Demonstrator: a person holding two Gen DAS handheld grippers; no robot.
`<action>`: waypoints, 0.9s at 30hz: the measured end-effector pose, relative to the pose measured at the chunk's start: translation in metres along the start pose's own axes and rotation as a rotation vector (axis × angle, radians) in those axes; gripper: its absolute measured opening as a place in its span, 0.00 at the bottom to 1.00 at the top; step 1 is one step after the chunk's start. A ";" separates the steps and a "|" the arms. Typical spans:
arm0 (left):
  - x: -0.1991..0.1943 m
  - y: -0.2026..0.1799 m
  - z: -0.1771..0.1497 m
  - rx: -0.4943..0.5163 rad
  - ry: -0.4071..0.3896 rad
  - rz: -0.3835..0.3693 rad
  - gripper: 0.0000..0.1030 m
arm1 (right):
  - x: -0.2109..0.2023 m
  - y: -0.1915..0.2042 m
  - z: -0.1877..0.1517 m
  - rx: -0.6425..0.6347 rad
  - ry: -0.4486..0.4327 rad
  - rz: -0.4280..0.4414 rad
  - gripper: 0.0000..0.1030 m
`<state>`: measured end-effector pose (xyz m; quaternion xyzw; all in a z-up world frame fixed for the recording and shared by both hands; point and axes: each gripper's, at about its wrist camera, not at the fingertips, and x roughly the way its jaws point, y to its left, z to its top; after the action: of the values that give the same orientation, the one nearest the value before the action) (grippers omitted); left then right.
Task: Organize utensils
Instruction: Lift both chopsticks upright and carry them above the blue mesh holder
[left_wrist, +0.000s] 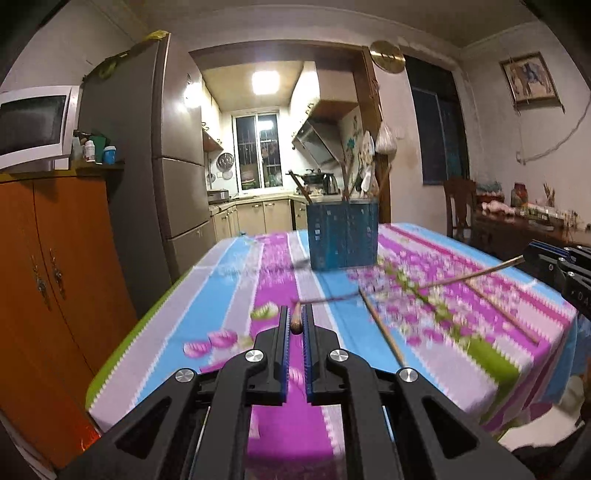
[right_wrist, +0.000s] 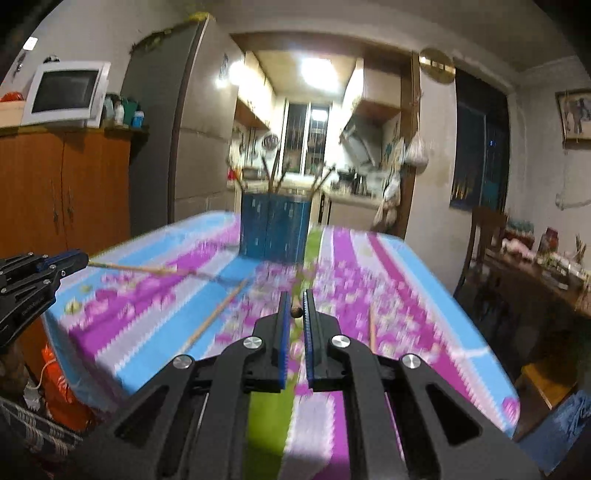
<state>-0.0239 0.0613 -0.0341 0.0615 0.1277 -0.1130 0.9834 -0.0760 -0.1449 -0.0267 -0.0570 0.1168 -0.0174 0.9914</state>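
Left gripper (left_wrist: 295, 325): jaws pinched on the brown butt end of a chopstick (left_wrist: 296, 322), seen end-on; in the right wrist view that stick (right_wrist: 140, 268) runs out sideways over the cloth.
Right gripper (right_wrist: 295, 310): jaws clamped on the dark tip of a second chopstick (right_wrist: 296, 312); in the left wrist view its shaft (left_wrist: 469, 276) reaches toward the table's middle.
Loose chopsticks: at least 2 lie flat on the tablecloth (left_wrist: 236, 288), one (left_wrist: 382, 330) between the grippers, one (right_wrist: 372, 326) right of the right gripper.
Holder: a blue utensil box (left_wrist: 341, 234) stands upright at the table's far end with several sticks inside.
Sharpness: the tabletop is blurred.
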 end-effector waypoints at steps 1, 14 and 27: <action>0.000 0.003 0.006 -0.011 -0.003 -0.003 0.07 | -0.001 -0.001 0.005 -0.003 -0.012 0.003 0.05; 0.011 0.012 0.083 -0.017 -0.026 0.008 0.07 | 0.013 -0.034 0.062 0.072 -0.045 0.090 0.05; 0.039 0.012 0.121 -0.020 0.015 -0.009 0.07 | 0.029 -0.050 0.096 0.064 -0.067 0.120 0.05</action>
<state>0.0448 0.0468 0.0729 0.0519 0.1367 -0.1158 0.9824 -0.0269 -0.1857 0.0651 -0.0187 0.0864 0.0400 0.9953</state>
